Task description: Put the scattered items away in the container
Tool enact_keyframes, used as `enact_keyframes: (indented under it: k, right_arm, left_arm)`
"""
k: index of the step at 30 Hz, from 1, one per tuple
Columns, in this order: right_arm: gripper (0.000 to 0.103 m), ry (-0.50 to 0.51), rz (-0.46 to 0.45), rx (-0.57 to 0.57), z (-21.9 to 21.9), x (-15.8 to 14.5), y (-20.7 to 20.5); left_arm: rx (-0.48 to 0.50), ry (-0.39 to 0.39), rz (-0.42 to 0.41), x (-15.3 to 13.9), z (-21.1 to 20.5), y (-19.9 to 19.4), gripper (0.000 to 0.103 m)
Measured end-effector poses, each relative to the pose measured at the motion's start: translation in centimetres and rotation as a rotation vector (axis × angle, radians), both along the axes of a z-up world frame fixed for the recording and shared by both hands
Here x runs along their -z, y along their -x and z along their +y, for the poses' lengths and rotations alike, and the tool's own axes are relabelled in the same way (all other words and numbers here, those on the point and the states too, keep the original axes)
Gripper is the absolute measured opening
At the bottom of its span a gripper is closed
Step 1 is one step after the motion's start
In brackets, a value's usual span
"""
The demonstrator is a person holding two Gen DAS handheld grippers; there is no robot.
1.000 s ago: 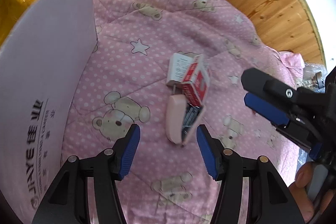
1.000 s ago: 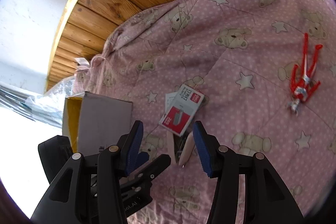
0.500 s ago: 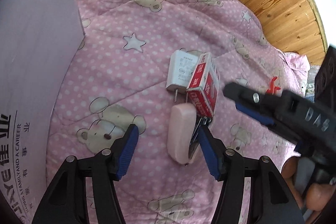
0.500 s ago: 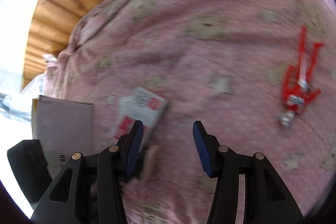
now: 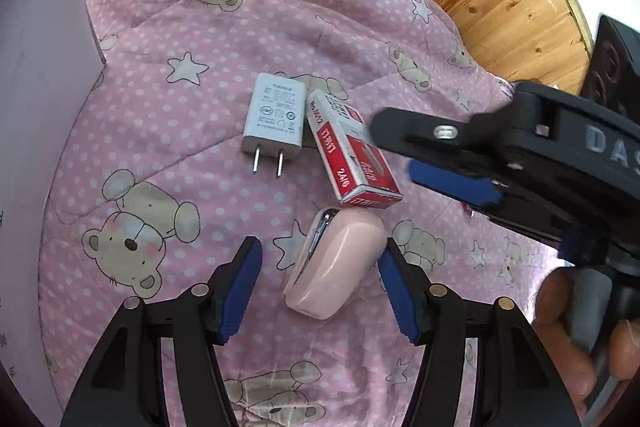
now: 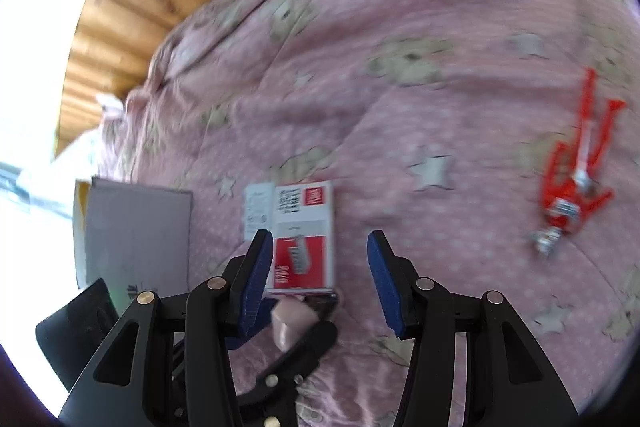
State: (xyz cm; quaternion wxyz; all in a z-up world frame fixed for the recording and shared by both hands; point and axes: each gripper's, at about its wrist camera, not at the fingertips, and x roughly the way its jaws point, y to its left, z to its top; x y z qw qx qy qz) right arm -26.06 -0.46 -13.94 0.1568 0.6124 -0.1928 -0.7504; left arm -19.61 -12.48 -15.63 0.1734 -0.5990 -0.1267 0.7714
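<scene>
The left gripper is held low over a pink quilt printed with bears and stars, its 2 blue-padded fingers spread apart. A pink stapler lies on the quilt between them, tilted, with its metal edge turned toward the left finger; its upper right side lies against or very near the right finger's tip, while a clear gap is left on the left side. Nothing is clamped.

Just beyond the stapler, a red and white staple box lies flat, its near corner almost touching the stapler's far end. A white plug adapter lies beside the box on its left, prongs pointed toward the left gripper.

The right gripper is seen to be open as well, with nothing between its pads. In the right wrist view the staple box lies just ahead of its left finger, partly hidden by it. A red toy figure lies well apart, far to the right on the quilt. A grey cardboard box stands at the left edge of the quilt; its wall is also seen at the left of the left wrist view.
</scene>
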Motion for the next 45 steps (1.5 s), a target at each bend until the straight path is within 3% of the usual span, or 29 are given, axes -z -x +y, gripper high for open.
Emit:
enact_keyframes:
  k: [5,14,18,19,20,21,29,34,36,45]
  right_arm:
    - [0.054,-0.052,-0.023,-0.032,-0.9,1.7,0.5]
    - [0.058,-0.056,-0.008,-0.128,-1.8,1.6,0.8]
    - [0.059,-0.191,0.027,-0.259,-4.2,1.5,0.7]
    - [0.055,-0.219,0.031,-0.274,-4.3,1.4,0.7]
    - [0.040,-0.248,0.036,-0.289,-4.5,1.3,0.7]
    - [0.040,-0.266,0.040,-0.294,-4.4,1.2,0.7]
    - [0.039,-0.183,0.046,-0.077,2.1,-0.5,-0.3]
    - [0.039,-0.156,0.001,-0.004,4.8,0.5,-1.2]
    - [0.040,-0.143,-0.010,0.011,5.4,0.7,-1.7]
    - [0.040,-0.118,0.000,0.015,5.1,-0.1,-3.2]
  left_arm:
    - [0.005,0.005,0.006,0.0,-0.1,-0.1,0.056]
    - [0.021,0.011,0.021,0.2,0.0,-0.2,0.056]
    - [0.028,0.011,0.027,0.2,0.1,-0.3,0.056]
    - [0.030,0.011,0.028,0.3,0.1,-0.3,0.056]
    - [0.032,0.013,0.030,0.3,0.1,-0.3,0.056]
    - [0.036,0.020,0.032,0.2,0.3,-0.3,0.056]
    - [0.047,0.005,0.024,0.2,1.2,0.1,0.056]
    - [0.092,0.073,0.069,0.2,2.8,0.1,0.055]
    - [0.101,0.102,0.069,0.2,3.1,0.3,0.032]
    - [0.122,0.099,0.051,-1.1,3.0,-0.5,0.029]
